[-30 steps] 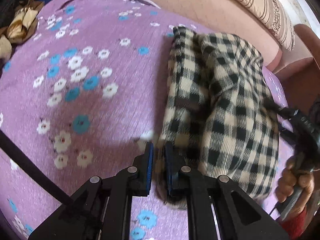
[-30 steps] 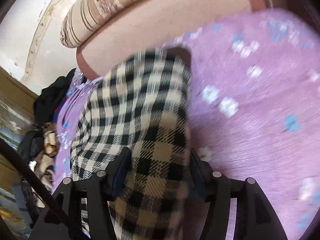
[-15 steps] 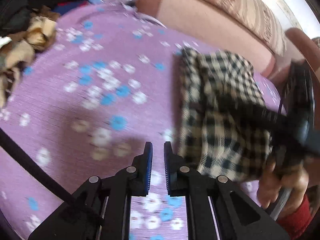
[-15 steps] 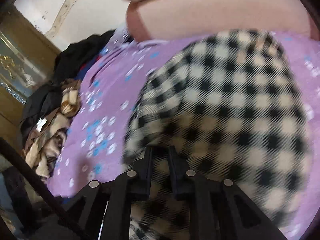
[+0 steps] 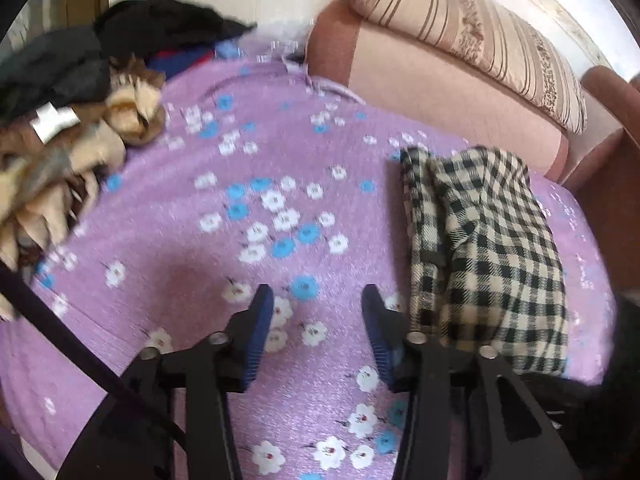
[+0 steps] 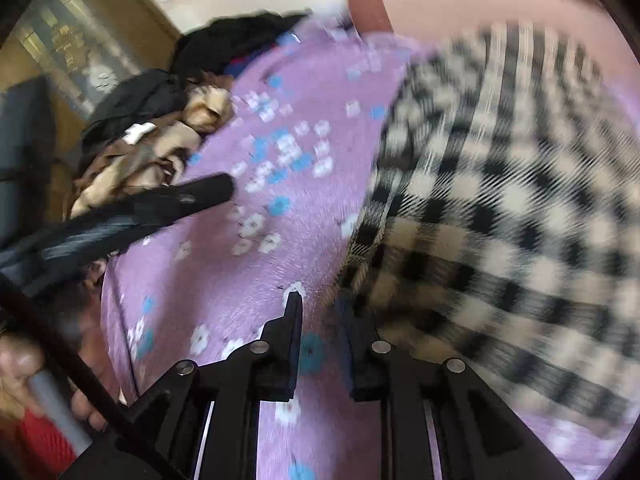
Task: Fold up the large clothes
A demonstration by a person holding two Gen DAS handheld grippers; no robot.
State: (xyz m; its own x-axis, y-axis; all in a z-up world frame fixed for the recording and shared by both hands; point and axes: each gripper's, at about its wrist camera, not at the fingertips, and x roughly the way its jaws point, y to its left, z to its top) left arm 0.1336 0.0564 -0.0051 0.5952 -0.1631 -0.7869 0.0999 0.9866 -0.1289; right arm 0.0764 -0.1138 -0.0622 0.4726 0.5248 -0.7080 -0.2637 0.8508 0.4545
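Note:
A black-and-cream checked garment [image 5: 488,248] lies folded in a bundle on the purple flowered bedspread [image 5: 240,232], near the pink sofa. My left gripper [image 5: 318,300] is open and empty, above the bedspread just left of the garment. In the right wrist view the garment [image 6: 500,208] fills the right side, blurred. My right gripper [image 6: 318,300] has its jaws a little apart and holds nothing, at the garment's lower left edge; its right finger lies close to the cloth. The left gripper also shows there as a dark blurred bar [image 6: 152,208].
A heap of dark and tan clothes [image 5: 60,128] lies at the far left of the bed, also in the right wrist view [image 6: 152,136]. A pink sofa [image 5: 440,88] with a striped cushion [image 5: 480,36] borders the bed behind the garment.
My left gripper let go of the garment's edge, drew back to the left and opened wide. My right gripper released the cloth, shifted to its left edge, and its jaws parted slightly.

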